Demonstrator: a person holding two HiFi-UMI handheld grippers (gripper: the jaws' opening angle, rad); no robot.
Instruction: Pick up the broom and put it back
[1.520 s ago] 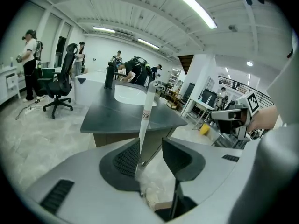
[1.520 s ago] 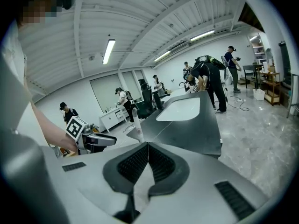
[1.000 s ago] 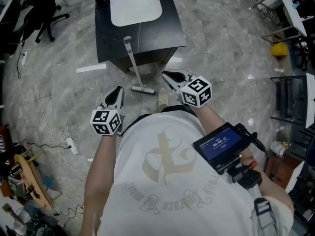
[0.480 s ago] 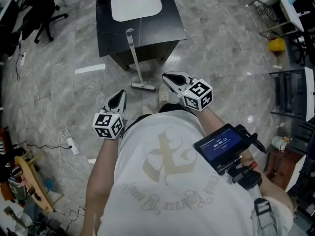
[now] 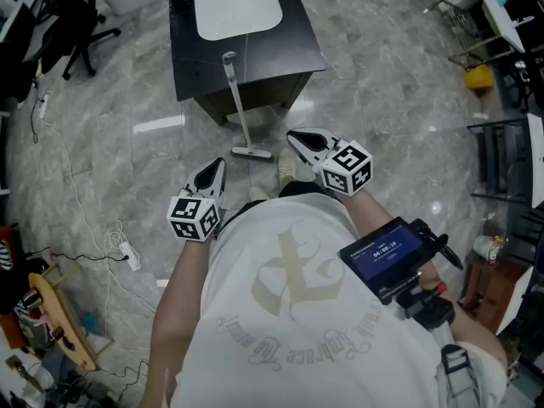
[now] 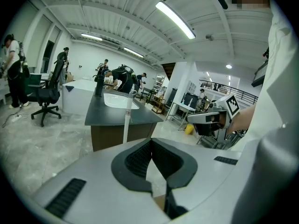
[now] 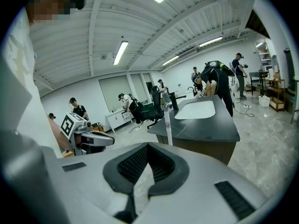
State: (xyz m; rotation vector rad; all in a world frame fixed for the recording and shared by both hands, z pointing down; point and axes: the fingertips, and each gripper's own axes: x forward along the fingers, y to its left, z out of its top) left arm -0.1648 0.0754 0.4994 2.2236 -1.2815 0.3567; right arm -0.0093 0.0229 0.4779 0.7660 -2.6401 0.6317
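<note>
Pressing the jaws of the left claw (image 5: 213,168) together, tips meeting, pinching nothing. Pressing the jaws of the right claw (image 5: 303,136) together likewise, gripping nothing. Hovering both claws above the floor (image 5: 110,160), short of the bench (image 5: 299,51), touching neither the bench nor the broom (image 5: 240,113). Pointing both claws toward the bench's front face, one to each side of the broom, with the right claw nearer the broom head than the left claw.

Showing the broom propped against the bench's front face, handle top reaching the bench's front edge, head resting on the floor just before the bench's foot. Showing one shoe (image 5: 285,168) of the person on the floor before the bench, close beside the broom head, between the two claws.

Showing a white basin (image 5: 238,5) set on the bench top. Showing an office chair (image 5: 81,24) off the bench's far corner on the left claw's side. Showing a yellow object (image 5: 478,76) well apart from the bench on the right claw's side. Showing a power strip (image 5: 127,253) with cables on the floor, well apart from the bench. Showing a person (image 7: 217,85) bending over at the bench's far end.
</note>
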